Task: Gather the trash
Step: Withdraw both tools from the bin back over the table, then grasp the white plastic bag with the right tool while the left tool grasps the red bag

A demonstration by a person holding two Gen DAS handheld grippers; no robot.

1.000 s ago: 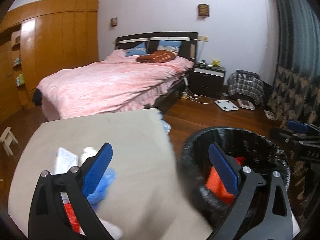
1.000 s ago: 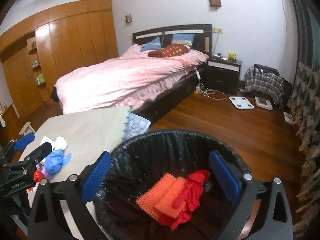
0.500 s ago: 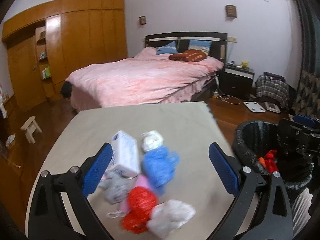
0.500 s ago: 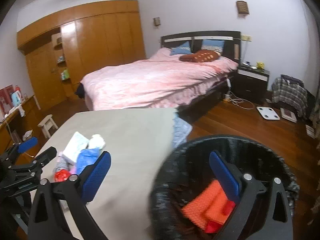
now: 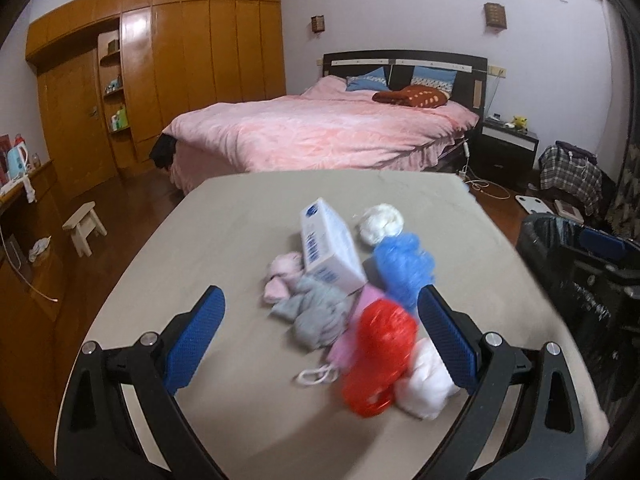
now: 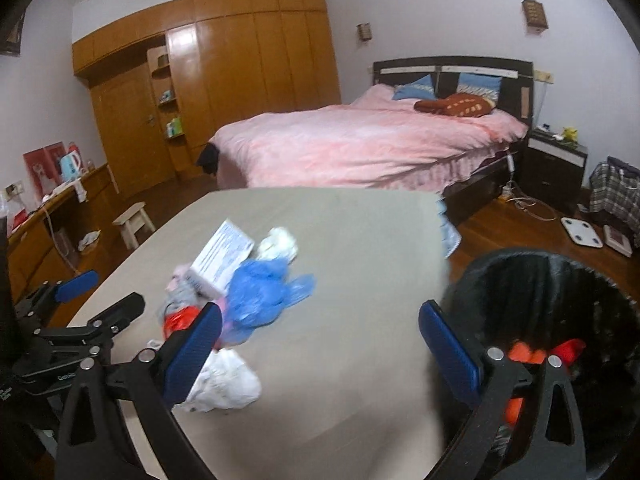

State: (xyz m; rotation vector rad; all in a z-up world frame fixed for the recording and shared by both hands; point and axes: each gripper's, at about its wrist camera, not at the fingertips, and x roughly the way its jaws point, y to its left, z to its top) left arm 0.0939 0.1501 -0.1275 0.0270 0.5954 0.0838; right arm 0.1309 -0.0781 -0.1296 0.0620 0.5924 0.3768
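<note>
A heap of trash lies on the beige table (image 5: 224, 232): a white box with blue print (image 5: 330, 244), a blue plastic bag (image 5: 404, 266), a red plastic bag (image 5: 380, 356), a grey rag (image 5: 316, 314), a white paper ball (image 5: 380, 220) and a white bag (image 5: 426, 384). My left gripper (image 5: 320, 334) hangs open just in front of the heap, empty. My right gripper (image 6: 320, 344) is open and empty between the heap (image 6: 256, 292) and the black-lined bin (image 6: 560, 304), which holds orange and red scraps (image 6: 532, 354).
A pink bed (image 5: 320, 136) stands beyond the table, with wooden wardrobes (image 5: 192, 60) to the left and a small stool (image 5: 84, 224) on the wood floor. A nightstand (image 5: 508, 148), cables and a scale (image 6: 580, 232) lie to the right.
Both grippers have swung left, away from the bin and toward the trash heap. The left one now faces the heap squarely; the bin has slid to the right edge of its view.
</note>
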